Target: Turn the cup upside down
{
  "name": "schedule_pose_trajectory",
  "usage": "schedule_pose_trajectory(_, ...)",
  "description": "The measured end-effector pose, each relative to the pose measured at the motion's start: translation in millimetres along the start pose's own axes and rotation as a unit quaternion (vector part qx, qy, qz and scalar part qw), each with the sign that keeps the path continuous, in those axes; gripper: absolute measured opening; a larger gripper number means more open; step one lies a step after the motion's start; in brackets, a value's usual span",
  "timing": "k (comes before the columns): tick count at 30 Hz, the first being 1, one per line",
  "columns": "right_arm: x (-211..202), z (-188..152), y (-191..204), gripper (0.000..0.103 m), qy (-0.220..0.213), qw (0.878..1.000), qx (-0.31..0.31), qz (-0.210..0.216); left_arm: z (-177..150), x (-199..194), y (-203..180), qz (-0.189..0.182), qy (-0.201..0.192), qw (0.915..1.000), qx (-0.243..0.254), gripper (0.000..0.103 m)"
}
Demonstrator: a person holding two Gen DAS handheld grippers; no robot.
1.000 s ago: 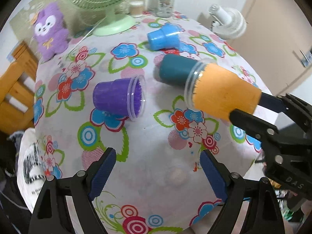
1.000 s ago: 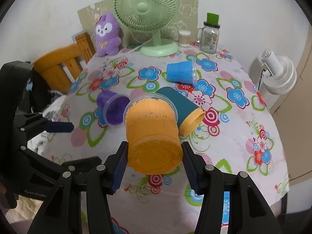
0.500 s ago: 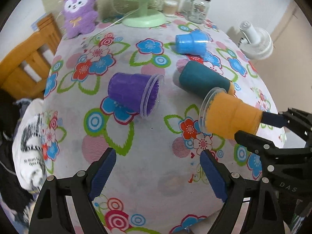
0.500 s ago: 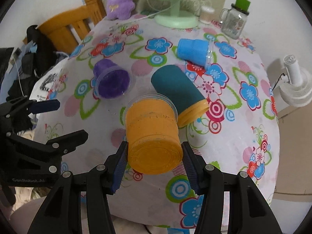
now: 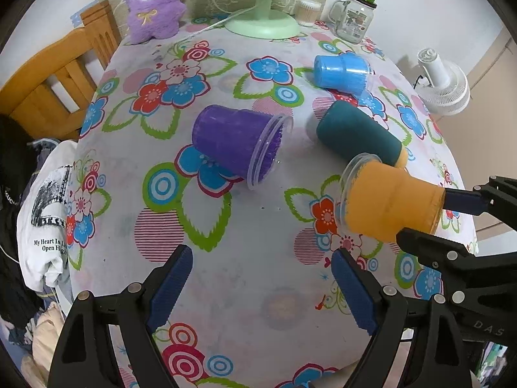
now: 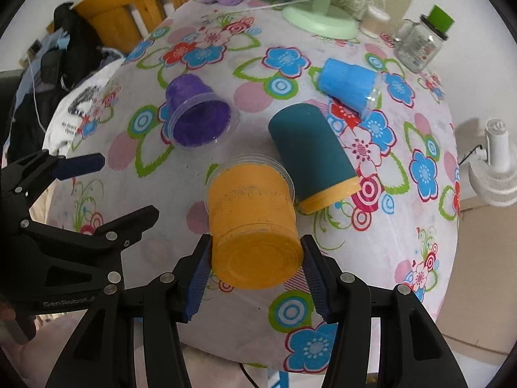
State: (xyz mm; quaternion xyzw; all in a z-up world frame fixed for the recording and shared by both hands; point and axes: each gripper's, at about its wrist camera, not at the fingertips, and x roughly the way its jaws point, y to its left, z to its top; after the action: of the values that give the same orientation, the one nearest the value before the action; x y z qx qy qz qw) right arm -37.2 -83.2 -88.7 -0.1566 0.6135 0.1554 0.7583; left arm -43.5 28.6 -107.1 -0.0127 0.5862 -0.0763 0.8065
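My right tongs [image 6: 255,258] pinch the orange cup [image 6: 253,223] by its base, lower centre of frame, mouth tipped down toward the tablecloth [image 6: 387,258]. Left tongs [image 5: 261,284] are spread, holding nothing. Flip looks abt half done: cup's lifted and tilting, not yet set rim-down. Count: 4 cups total. 1 orange in grip, plus 3 on their sides: purple cup [image 6: 197,119] left of centre, teal cup [image 6: 310,155] mid, blue cup [image 6: 349,85] upper right.

Orange cup [image 6: 255,223]; purple cup [image 5: 236,147]; teal cup [image 5: 358,137]; flowered tablecloth [image 5: 245,278].
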Motion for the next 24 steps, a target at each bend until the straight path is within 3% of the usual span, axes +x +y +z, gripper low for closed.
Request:
schedule_pose_trajectory(12, 28.4, 25.9, 13.5, 0.057, 0.088, 0.993, -0.076, -0.001, -2.7, 14.3, 13.3, 0.005, 0.008, 0.9998, -0.017, 0.089)
schedule_pose_trajectory(20, 34.9, 47.4, 26.9, 0.059, 0.097, 0.990, -0.105, 0.001, 0.1, 20.5, 29.5, 0.001, 0.011, 0.9992, -0.038, 0.089)
schedule_pose_trajectory(22, 35.3, 50.5, 29.0, 0.061, 0.094, 0.990, -0.106, 0.002, 0.5, 19.6, 33.8, 0.004, 0.011, 0.9991, -0.042, 0.089)
schedule_pose_trajectory(24, 32.8, 50.7, 29.7, 0.076, 0.082, 0.991, -0.108, -0.007, 0.9, 18.5, 37.5, 0.007, 0.010, 0.9990, -0.042, 0.089)
